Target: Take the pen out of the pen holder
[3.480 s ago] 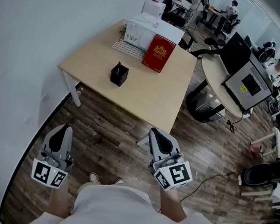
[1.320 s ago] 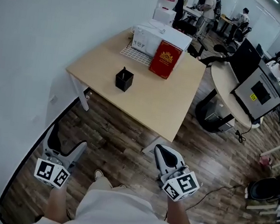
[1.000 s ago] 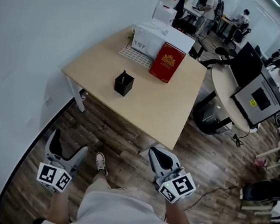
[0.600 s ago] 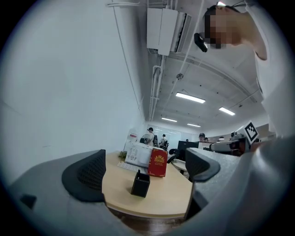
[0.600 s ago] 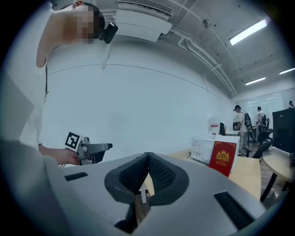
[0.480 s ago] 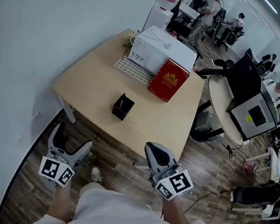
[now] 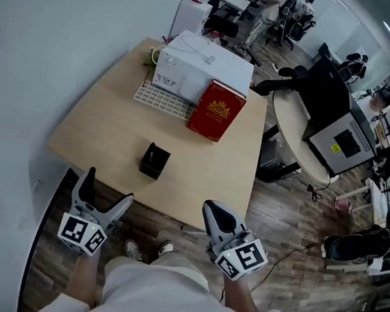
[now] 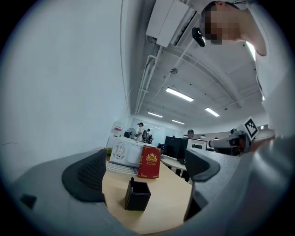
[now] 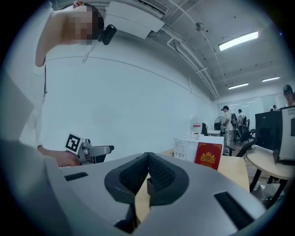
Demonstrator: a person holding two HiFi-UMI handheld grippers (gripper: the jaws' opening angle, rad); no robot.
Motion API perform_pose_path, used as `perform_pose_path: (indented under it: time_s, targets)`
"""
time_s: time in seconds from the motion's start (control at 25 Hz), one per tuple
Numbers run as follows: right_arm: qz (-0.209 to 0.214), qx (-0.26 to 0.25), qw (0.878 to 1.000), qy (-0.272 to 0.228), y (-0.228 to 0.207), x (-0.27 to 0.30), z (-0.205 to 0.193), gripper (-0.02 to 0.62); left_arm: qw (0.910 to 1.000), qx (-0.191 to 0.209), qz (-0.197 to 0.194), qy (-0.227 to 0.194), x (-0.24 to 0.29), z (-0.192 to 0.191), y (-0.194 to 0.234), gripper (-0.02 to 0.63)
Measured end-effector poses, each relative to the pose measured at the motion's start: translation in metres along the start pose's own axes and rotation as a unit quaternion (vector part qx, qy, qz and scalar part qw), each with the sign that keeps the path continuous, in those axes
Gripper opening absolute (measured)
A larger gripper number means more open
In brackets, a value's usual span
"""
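The left tongs [image 7: 110, 185] are spread, the right tongs [image 7: 214, 213] clenched empty; the spread pair should draw the pen [image 8: 132, 182] straight up from the pen holder [image 7: 154, 161].

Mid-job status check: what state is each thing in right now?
left gripper: open, empty.
right gripper: shut, empty.
pen holder: upright on the table.
pen: standing in the pen holder.
red book: standing upright.

We see a black, square, open-topped pen holder [image 7: 154, 160] standing upright on the worktop [image 7: 107, 124], nearer us than the red book [image 7: 217, 111], with a dark pen [image 8: 132, 183] upright in one corner.
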State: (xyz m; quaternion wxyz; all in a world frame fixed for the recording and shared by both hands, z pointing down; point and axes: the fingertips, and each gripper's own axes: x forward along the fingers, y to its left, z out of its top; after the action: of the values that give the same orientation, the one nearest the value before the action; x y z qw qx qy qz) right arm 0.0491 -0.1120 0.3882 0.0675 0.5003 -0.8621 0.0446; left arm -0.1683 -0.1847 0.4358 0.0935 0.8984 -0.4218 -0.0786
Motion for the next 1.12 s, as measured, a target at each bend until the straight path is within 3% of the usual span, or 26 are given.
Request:
perform_pose_path:
  time_s: [0.28, 0.56, 1.12]
  targets:
    - [0.003, 0.008, 1.0, -0.019, -0.034, 0.015, 0.0, 0.002, 0.9997, -0.004, -0.004, 0.022, 0.042, -0.02, -0.01, 0.531]
    - [0.025, 0.003, 0.999, -0.027, -0.053, 0.031, -0.002, 0.002, 0.9961, -0.004, -0.01, 0.088, 0.081, -0.07, -0.016, 0.531]
    - [0.042, 0.035, 0.998, 0.008, -0.07, 0.038, -0.034, 0.002, 0.9877, -0.008, -0.006, 0.156, 0.153, -0.135, 0.01, 0.528]
